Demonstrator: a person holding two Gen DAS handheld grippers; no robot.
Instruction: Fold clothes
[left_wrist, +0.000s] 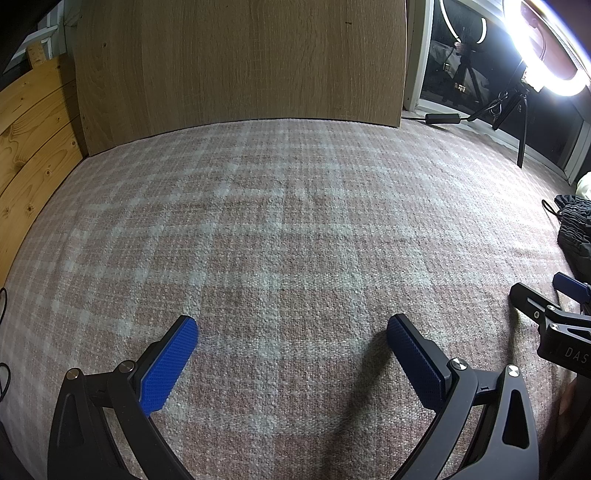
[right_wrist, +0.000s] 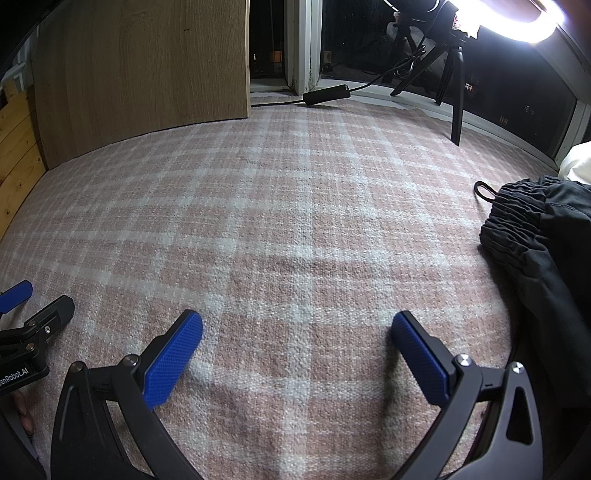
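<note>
A dark grey garment (right_wrist: 543, 240) with a gathered elastic waistband lies crumpled at the right of the pink-and-white checked blanket (right_wrist: 295, 221). It also shows at the right edge of the left wrist view (left_wrist: 576, 225). My left gripper (left_wrist: 291, 325) is open and empty above the bare blanket. My right gripper (right_wrist: 297, 321) is open and empty, with the garment to its right and apart from it. The right gripper shows at the right edge of the left wrist view (left_wrist: 554, 306), and the left gripper at the left edge of the right wrist view (right_wrist: 33, 306).
A wooden board (left_wrist: 236, 59) stands upright at the blanket's far edge. A wood plank wall (left_wrist: 33, 140) runs on the left. A ring light on a tripod (right_wrist: 458, 66) with a cable and black adapter (right_wrist: 327, 94) stands by the dark window. A pale cushion (right_wrist: 578, 162) lies at far right.
</note>
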